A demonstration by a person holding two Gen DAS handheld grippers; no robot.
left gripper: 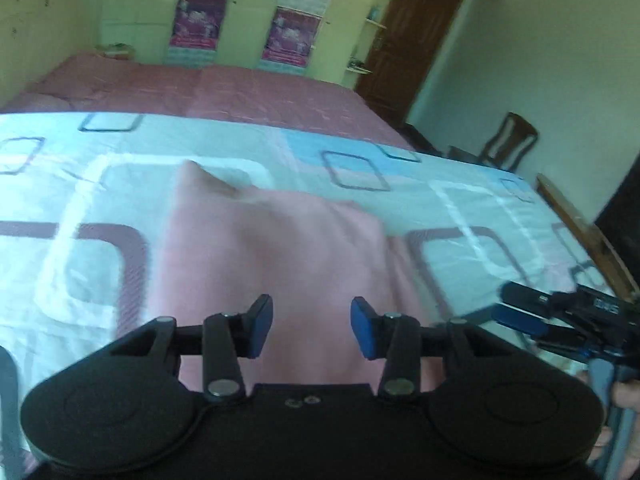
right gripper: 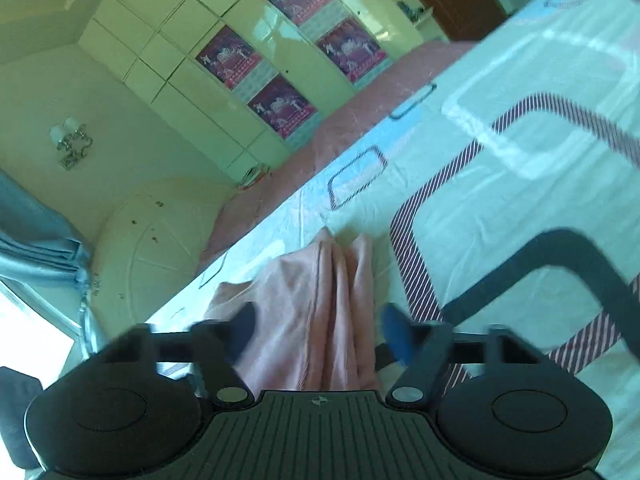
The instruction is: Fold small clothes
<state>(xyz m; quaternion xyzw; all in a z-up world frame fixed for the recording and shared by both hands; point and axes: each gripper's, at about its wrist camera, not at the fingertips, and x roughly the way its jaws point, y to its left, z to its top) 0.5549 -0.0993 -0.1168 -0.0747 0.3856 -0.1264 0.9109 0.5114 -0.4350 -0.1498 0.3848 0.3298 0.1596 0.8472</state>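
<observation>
Left gripper (left gripper: 311, 328): fingers (left gripper: 259, 326) spread wide, blue pads facing each other, nothing between them, hovering over the near part of the pink cloth (left gripper: 272, 248).

Pink cloth: lying on the sheet (left gripper: 480, 208) of the bed, spread out, far corner lifted into a small peak, right edge running toward the near side. In the right wrist view, same cloth (right gripper: 320, 288) gathered into long lengthwise folds, pointing away toward the sheet's far edge.

Right gripper (right gripper: 320, 334): fingers (right gripper: 394, 334) spread apart, blurred, one on either side of the folded cloth; cloth passing between them without being pinched. Whether the pads touch the fabric: cannot tell. Also visible at the right edge of the left wrist view (left gripper: 524, 308), low over the sheet, just beside the cloth's right edge.

Sheet: pale, printed with rounded squares in white, blue and striped maroon (right gripper: 500, 152). Beyond it, a pink bedcover (left gripper: 224, 92).

Background: cream wardrobe (right gripper: 192, 64) with purple posters (right gripper: 226, 58) on the doors, brown door (left gripper: 412, 40), wooden chair (left gripper: 508, 144) near the wall, blue curtain (right gripper: 36, 236) at the left of the right wrist view.
</observation>
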